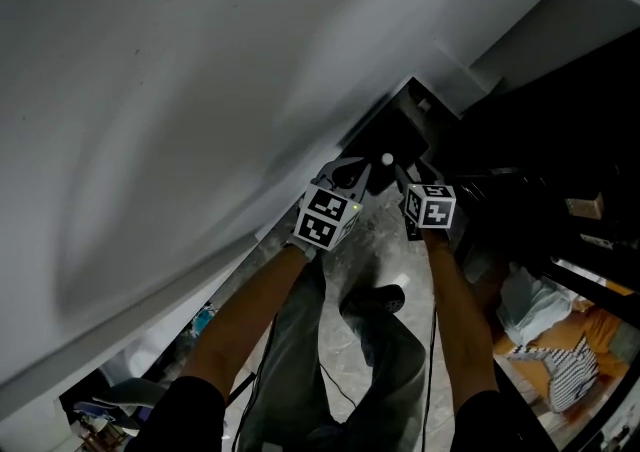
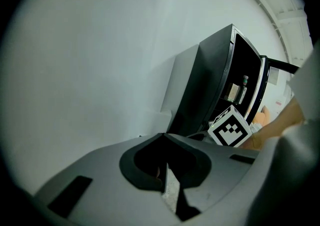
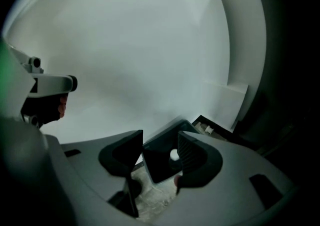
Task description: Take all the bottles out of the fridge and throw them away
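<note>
My left tongs (image 2: 163,137) are clenched, tips together, with nothing in them. My right tongs (image 3: 161,142) are released, the jaws apart and the pads pressing on nothing. Between these jaws I see the pale floor (image 3: 155,195), then the black bin (image 1: 400,132) beside the white wall (image 3: 125,45). The white cap (image 3: 174,155) of a bottle shows inside this bin. Farther away the black fridge (image 2: 205,85) is open, with a second bottle (image 2: 244,89) on its shelf.
</note>
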Demonstrator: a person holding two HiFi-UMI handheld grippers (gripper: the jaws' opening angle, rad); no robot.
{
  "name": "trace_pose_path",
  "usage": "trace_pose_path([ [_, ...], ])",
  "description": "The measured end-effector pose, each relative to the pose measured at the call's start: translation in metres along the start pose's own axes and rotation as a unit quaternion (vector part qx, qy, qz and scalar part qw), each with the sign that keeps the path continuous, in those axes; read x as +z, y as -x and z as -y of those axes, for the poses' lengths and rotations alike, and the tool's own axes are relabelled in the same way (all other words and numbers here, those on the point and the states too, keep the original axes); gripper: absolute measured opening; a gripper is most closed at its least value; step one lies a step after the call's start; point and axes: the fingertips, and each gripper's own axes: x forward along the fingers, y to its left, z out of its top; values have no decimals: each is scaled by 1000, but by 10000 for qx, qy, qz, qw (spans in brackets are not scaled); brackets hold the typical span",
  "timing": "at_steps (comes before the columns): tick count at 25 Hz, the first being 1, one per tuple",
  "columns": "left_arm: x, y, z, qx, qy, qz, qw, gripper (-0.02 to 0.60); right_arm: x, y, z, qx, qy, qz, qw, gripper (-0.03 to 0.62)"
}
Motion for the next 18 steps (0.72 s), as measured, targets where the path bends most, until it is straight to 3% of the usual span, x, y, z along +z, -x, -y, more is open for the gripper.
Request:
trace_pose_path([
  [5, 29, 14, 18, -36, 81, 27, 10000, 0, 31, 57, -7, -108, -36, 354, 9993, 198],
  [8, 61, 30, 36, -125, 100, 116, 9998, 0, 57, 106, -13, -299, -120, 571, 9978, 137],
  [12, 123, 50, 66, -348, -10, 281, 9990, 0, 110, 177, -19, -639, -304, 991, 9926, 34],
  [18, 230, 83, 122, -783, -352, 504, 9950, 0, 194, 286, -34, -887, -439, 1468, 9842, 9],
])
